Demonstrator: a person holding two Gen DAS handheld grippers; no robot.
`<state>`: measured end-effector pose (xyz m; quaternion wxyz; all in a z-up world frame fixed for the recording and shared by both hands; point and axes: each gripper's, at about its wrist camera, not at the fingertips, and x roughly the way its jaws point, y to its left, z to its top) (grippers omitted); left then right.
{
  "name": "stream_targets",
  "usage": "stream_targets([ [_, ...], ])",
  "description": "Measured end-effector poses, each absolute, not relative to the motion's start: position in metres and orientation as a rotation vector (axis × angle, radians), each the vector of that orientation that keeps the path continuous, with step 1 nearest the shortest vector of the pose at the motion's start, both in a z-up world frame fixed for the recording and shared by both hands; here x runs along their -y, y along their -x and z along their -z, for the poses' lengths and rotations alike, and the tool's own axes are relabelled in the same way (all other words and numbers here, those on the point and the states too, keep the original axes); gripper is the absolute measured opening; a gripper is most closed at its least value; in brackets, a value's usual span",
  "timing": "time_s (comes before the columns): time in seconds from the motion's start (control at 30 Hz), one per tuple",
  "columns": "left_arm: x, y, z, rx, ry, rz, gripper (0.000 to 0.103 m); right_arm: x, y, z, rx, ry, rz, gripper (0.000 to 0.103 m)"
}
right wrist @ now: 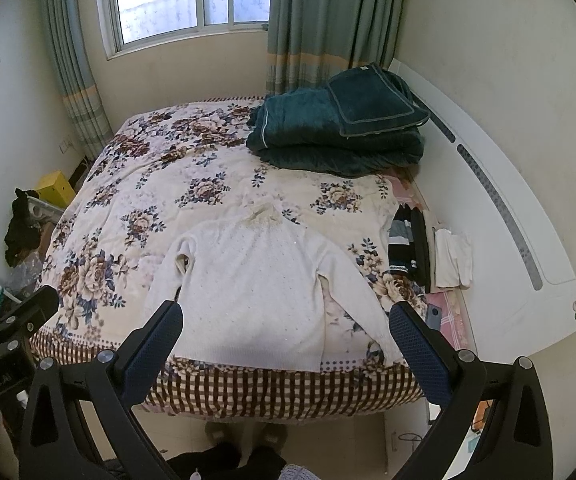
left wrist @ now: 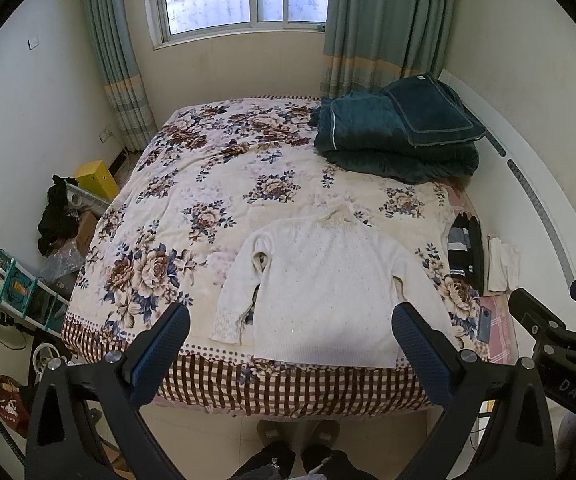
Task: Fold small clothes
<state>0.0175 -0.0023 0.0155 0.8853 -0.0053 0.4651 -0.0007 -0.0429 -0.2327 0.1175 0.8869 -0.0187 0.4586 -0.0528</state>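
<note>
A small white knit sweater (left wrist: 327, 280) lies flat on the floral bedspread (left wrist: 192, 184) near the bed's front edge, collar toward the window, sleeves spread down along its sides. It also shows in the right wrist view (right wrist: 256, 280). My left gripper (left wrist: 291, 320) is open and empty, held above the bed's front edge before the sweater's hem. My right gripper (right wrist: 286, 320) is open and empty, at a like height over the hem and right sleeve. Each gripper shows at the edge of the other's view.
A folded dark teal blanket (left wrist: 399, 136) sits at the bed's far right. Folded striped and dark clothes (left wrist: 463, 252) and white clothes (left wrist: 501, 264) lie along the right edge by a phone (left wrist: 484, 322). Boxes and clutter (left wrist: 60, 216) stand left of the bed. My feet (left wrist: 299, 436) are below.
</note>
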Motion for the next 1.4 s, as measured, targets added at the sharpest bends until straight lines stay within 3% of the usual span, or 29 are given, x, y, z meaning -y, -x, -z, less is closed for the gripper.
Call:
stream_targets([
  [0.47,0.005,-0.023,-0.019,-0.962,0.01,0.007,0.103,0.221,0.032,-0.135,-0.948,0.036,0.11,0.103],
  [0.73,0.001,-0.052,0.006,-0.814,-0.065,-0.079,0.103,0.243,0.005,-0.118,-0.964,-0.082,0.166,0.103],
  [1.03,0.021,-0.118,0.111,-0.857,-0.14,-0.038,0.103,0.399,0.0,0.013,-1.043,-0.348,0.542,0.103],
  [1.07,0.022,-0.123,0.123,-0.873,-0.145,-0.04,0.103,0.422,-0.001,0.032,-1.059,-0.383,0.584,0.1],
  [1.13,0.03,-0.14,0.154,-0.908,-0.163,-0.06,0.103,0.471,0.001,0.076,-1.103,-0.455,0.654,0.083],
  [1.17,0.036,-0.149,0.17,-0.932,-0.176,-0.072,0.103,0.496,0.007,0.1,-1.125,-0.494,0.685,0.069],
  [1.4,0.062,-0.211,0.286,-1.109,-0.212,-0.186,0.103,0.67,0.034,0.29,-1.18,-0.906,0.807,0.068],
])
